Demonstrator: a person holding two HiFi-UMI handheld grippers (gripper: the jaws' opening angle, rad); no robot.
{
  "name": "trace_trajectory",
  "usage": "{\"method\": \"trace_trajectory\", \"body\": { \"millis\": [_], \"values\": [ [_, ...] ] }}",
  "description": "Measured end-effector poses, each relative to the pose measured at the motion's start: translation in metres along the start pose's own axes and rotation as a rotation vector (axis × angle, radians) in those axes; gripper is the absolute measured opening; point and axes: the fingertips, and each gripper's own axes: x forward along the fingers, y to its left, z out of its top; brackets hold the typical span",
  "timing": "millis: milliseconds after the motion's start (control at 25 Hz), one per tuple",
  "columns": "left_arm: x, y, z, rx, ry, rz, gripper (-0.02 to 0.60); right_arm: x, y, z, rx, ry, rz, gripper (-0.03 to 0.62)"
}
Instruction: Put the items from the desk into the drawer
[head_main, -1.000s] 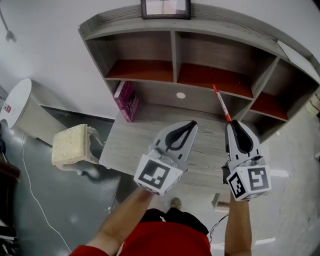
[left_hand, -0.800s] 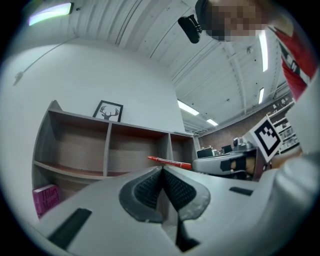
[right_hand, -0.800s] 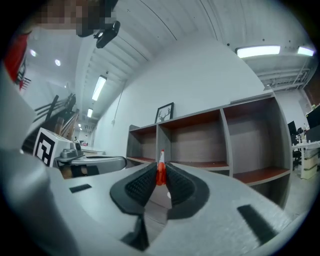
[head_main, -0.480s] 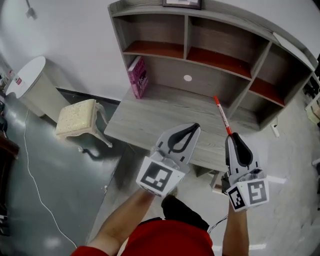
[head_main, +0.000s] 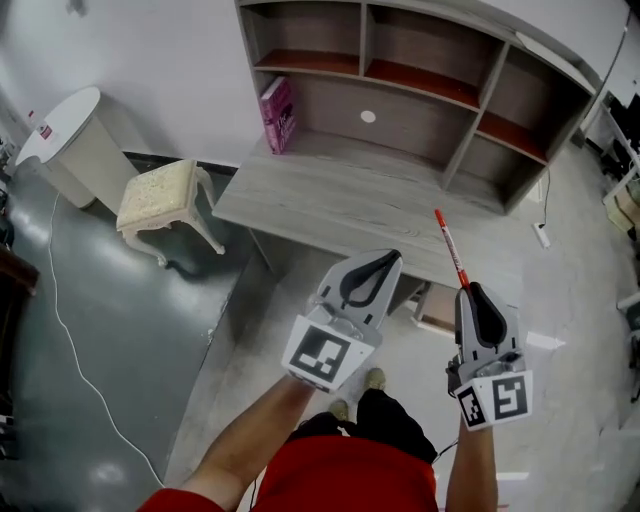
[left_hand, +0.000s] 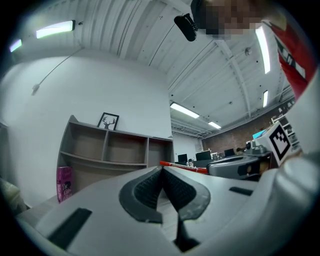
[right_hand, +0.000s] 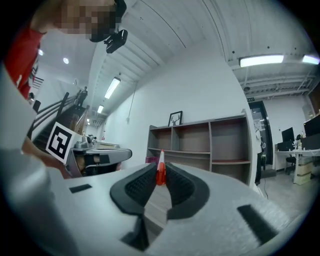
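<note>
A red and white pen (head_main: 451, 247) sticks out forward from my right gripper (head_main: 470, 288), whose jaws are shut on it; in the right gripper view the pen (right_hand: 160, 172) stands between the dark pads. My left gripper (head_main: 388, 257) is shut with nothing between its jaws (left_hand: 161, 172). Both are held up in front of the grey wooden desk (head_main: 340, 195), over the floor. A magenta book (head_main: 278, 114) stands upright at the desk's back left, also seen as the book (left_hand: 63, 183). A small box-like thing, perhaps the drawer (head_main: 437, 307), shows below the desk's front edge.
A grey shelf unit (head_main: 420, 80) with red shelf boards rises behind the desk. A cream stool (head_main: 160, 200) and a round white table (head_main: 62, 140) stand to the left. A white cable (head_main: 70, 330) runs across the dark floor.
The view has pulled back from the desk: desk and shelves sit higher and farther away. Both grippers have come off the desktop and now hang over the floor, the pen still held.
</note>
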Motion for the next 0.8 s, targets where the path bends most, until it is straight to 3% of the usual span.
{"method": "trace_trajectory", "body": {
  "millis": [400, 800],
  "values": [
    [0.012, -0.080, -0.037, -0.014, 0.010, 0.010, 0.008, -0.088, -0.034, -0.068, -0.028, 0.062, -0.015, 0.058],
    [0.054, -0.143, -0.104, -0.026, 0.085, 0.097, 0.008, -0.139, -0.092, -0.179, -0.016, 0.233, 0.082, 0.058]
  ]
}}
